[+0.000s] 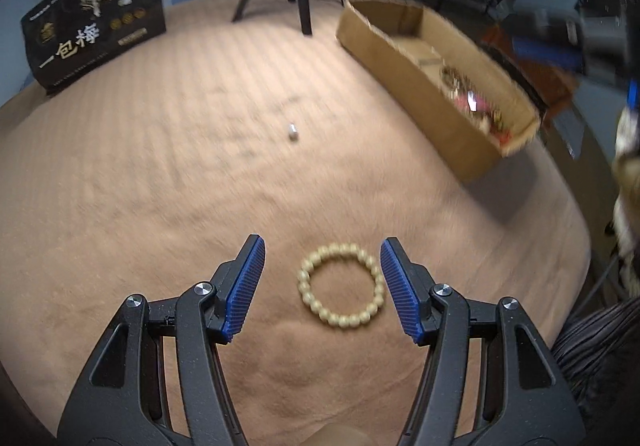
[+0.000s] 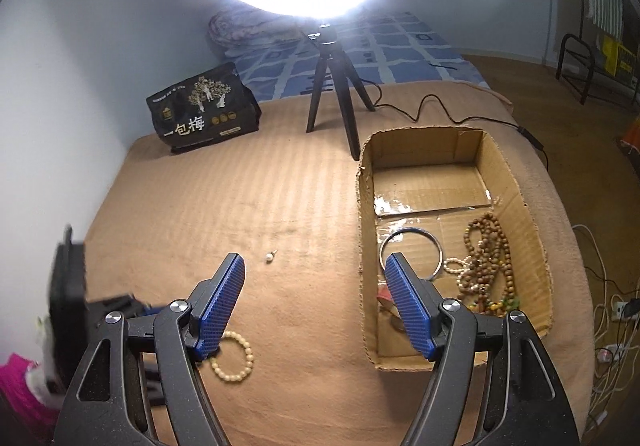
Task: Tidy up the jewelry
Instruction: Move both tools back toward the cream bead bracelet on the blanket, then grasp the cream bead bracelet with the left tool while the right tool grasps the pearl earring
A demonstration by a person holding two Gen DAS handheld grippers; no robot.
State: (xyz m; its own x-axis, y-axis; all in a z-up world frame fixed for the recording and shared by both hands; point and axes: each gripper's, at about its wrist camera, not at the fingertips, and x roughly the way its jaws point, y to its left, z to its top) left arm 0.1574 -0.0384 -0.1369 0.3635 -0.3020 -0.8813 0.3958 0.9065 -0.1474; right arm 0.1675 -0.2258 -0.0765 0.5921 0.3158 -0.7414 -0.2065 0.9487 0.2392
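Note:
A cream bead bracelet (image 1: 341, 286) lies flat on the tan blanket (image 1: 200, 185). My left gripper (image 1: 322, 252) hangs just above it, open, the bracelet between and slightly past the blue pads without touching them. A small silver bead (image 1: 293, 131) rests farther out on the blanket. My right gripper (image 2: 314, 266) is open and empty over the blanket, beside the cardboard box (image 2: 532, 213). In the right wrist view the bracelet (image 2: 236, 360) shows partly behind the left finger, and the bead (image 2: 270, 256) lies ahead. The box holds a metal bangle (image 2: 412, 254) and brown bead strands (image 2: 488, 262).
A black printed bag (image 2: 202, 109) stands at the far left of the blanket. A ring light on a black tripod (image 2: 336, 93) stands behind the box, its cable trailing right. The cardboard box (image 1: 432, 85) sits to the right. The left gripper's black body (image 2: 68, 286) shows blurred at left.

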